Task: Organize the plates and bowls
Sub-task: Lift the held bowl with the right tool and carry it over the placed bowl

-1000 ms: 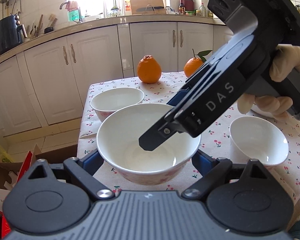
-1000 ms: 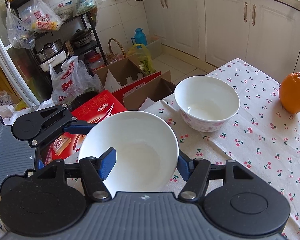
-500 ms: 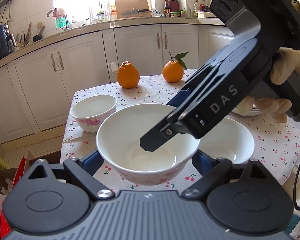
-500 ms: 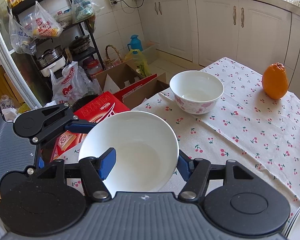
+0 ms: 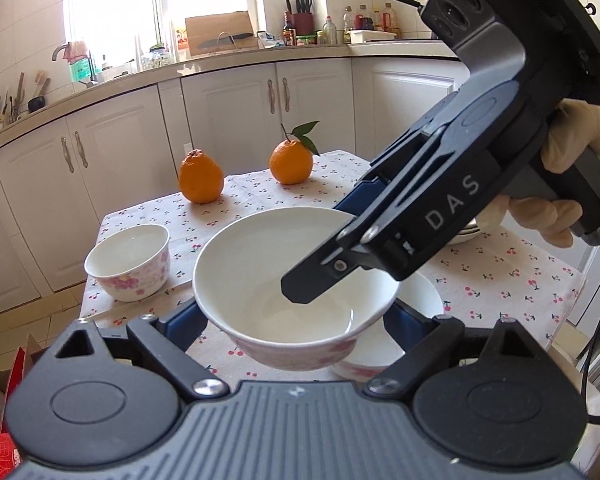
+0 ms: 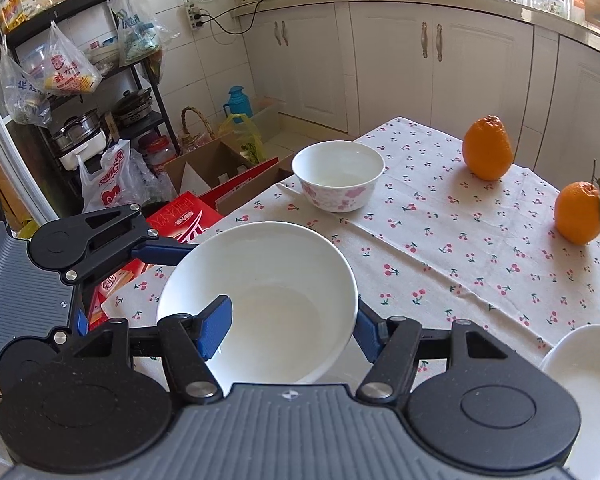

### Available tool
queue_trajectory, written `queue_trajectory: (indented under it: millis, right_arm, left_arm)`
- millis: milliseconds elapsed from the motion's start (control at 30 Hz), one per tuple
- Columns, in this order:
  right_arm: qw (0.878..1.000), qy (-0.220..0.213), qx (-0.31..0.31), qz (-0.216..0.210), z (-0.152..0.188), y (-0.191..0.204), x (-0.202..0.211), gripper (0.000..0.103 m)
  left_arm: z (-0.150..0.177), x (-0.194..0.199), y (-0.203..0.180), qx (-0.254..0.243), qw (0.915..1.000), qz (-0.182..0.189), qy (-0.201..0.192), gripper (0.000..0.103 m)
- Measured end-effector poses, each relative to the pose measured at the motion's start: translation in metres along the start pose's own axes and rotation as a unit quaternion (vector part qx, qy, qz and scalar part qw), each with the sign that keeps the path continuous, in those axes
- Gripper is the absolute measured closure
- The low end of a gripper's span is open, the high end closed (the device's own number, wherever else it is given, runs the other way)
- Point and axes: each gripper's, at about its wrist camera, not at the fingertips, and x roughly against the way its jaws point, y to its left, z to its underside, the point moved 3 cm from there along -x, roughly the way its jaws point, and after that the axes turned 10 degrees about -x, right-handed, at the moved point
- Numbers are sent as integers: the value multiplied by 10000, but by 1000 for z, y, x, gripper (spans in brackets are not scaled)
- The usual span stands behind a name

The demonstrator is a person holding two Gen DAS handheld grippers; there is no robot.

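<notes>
A wide white bowl [image 5: 268, 264] with a pink floral outside hangs above the table, held by both grippers. My left gripper [image 5: 294, 320] is shut on its lower sides, a blue pad against each flank. My right gripper [image 6: 290, 328] is shut on the same bowl [image 6: 268, 288], with one pad inside the wall and the other outside it. Directly below and to the right sits a second white bowl [image 5: 416, 312], partly hidden, also visible in the right wrist view [image 6: 584, 364]. A smaller floral bowl [image 5: 130, 260] stands near the table's left edge.
Two oranges [image 5: 201, 178] [image 5: 291, 162] sit at the far side of the cherry-print tablecloth [image 5: 500, 276]. A stack of plates [image 5: 466, 232] peeks from behind the right gripper's body. Boxes and bags [image 6: 188, 216] crowd the floor beyond the table's left edge.
Both grippers have carried the wide bowl to the right over the table. It now hangs over the second white bowl, and the small floral bowl has fallen behind to the left.
</notes>
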Motion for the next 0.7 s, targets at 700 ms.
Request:
queue_trajectory:
  millis: [700]
  right_arm:
    - [9984,58,-471,299,33,-35,14,33]
  left_arm:
    - [-3,-29,-29,-72,9983,557,139,9]
